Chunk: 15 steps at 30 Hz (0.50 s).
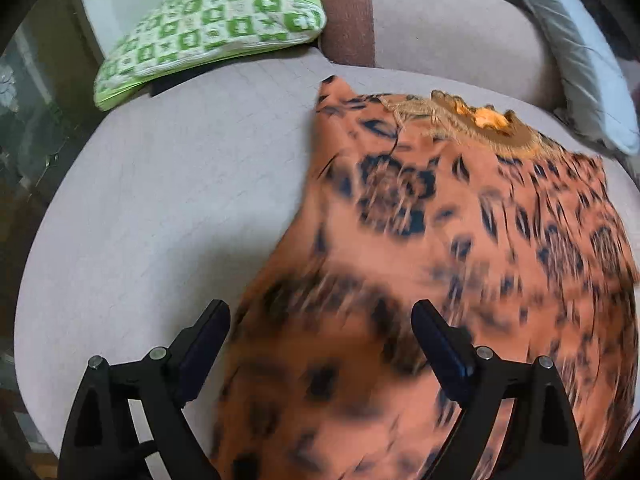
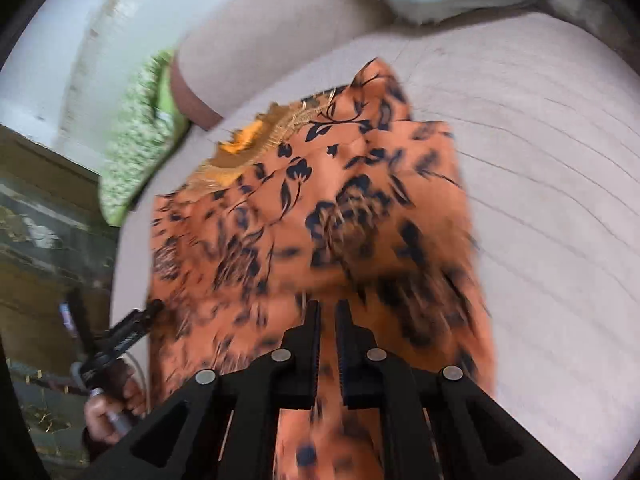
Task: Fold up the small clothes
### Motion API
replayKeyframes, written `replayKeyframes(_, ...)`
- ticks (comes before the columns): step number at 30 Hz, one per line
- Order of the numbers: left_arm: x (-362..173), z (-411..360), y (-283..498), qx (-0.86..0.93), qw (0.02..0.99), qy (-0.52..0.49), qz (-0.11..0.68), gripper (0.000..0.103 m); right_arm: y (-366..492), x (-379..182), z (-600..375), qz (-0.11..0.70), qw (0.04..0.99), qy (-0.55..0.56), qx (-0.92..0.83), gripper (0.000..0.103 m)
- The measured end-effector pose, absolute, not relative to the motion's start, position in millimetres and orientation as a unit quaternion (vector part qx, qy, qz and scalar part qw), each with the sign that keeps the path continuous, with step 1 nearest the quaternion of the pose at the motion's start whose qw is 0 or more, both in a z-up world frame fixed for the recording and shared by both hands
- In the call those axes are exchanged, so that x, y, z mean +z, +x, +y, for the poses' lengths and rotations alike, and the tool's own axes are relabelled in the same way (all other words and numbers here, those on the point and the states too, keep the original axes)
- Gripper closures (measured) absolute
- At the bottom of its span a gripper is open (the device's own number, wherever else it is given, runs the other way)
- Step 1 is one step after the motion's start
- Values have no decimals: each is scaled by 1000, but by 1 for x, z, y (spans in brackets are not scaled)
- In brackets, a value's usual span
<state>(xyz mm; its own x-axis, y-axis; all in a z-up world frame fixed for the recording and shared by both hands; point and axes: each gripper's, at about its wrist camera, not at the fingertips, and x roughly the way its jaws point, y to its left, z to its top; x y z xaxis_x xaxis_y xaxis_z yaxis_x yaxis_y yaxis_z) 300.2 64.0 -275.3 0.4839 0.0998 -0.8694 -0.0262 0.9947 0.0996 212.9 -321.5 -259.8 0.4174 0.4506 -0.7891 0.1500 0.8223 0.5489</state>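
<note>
Orange garment (image 1: 460, 240) with black floral print, green-and-white checked cushion (image 1: 212, 28), beige sofa (image 1: 160, 200)

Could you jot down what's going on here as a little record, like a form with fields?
Setting: beige sofa seat
Garment: orange floral top, spread on the seat, gold-trimmed neckline away from the grippers
Left gripper: open, over the garment's near left edge
Right gripper: nearly shut, fabric between the fingers
Nearby: green patterned cushion, grey cushion
Image: motion blur
</note>
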Motion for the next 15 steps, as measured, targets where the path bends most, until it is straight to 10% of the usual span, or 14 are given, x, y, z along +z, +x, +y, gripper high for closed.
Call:
replayKeyframes(6, -261, 116, 211, 62, 854, -7, 517, 11, 114, -254, -364, 541, 783, 298, 80, 75)
replayKeyframes(9, -256, 138, 173, 66, 850, -10, 523, 11, 82, -263, -378, 545, 768, 330, 69, 38)
replayKeyframes(15, -264, 177, 123, 86, 833, -23, 546, 11, 44, -294, -383, 552, 743, 374, 54, 37)
